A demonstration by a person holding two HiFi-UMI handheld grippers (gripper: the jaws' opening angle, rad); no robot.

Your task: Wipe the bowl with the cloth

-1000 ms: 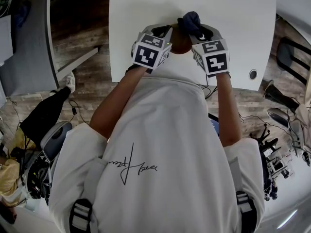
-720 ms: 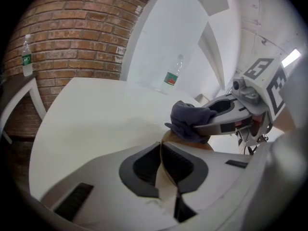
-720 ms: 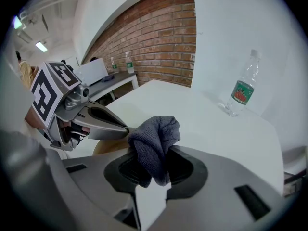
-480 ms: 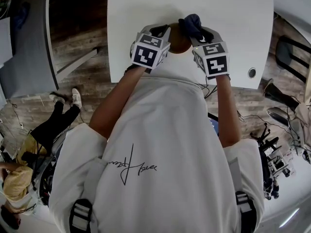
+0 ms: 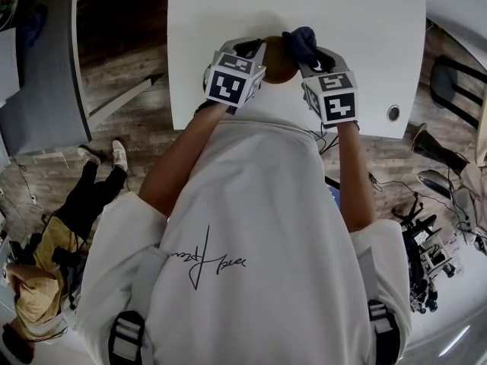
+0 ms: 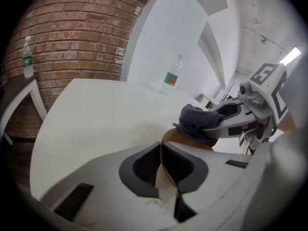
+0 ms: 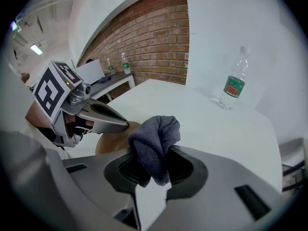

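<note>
Hardly anything moved: bundled dark grey-blue cloth [image 5: 300,41] shifted only slightly against round tan-brown bowl [image 5: 277,61] since a second ago. Bowl unshifted, at near edge of white table [image 5: 228,21], about midway along it. Left gripper [image 6: 166,153] clamped on bowl's thin rim, steadying it. Right gripper [image 7: 153,163] clamped on cloth wad, which appears pressed onto bowl's far side. Clear plastic bottle [image 6: 172,75] well apart, toward far edge. Judgement: wiping under way in small rubbing strokes, both grips secure, finish not yet evident.
</note>
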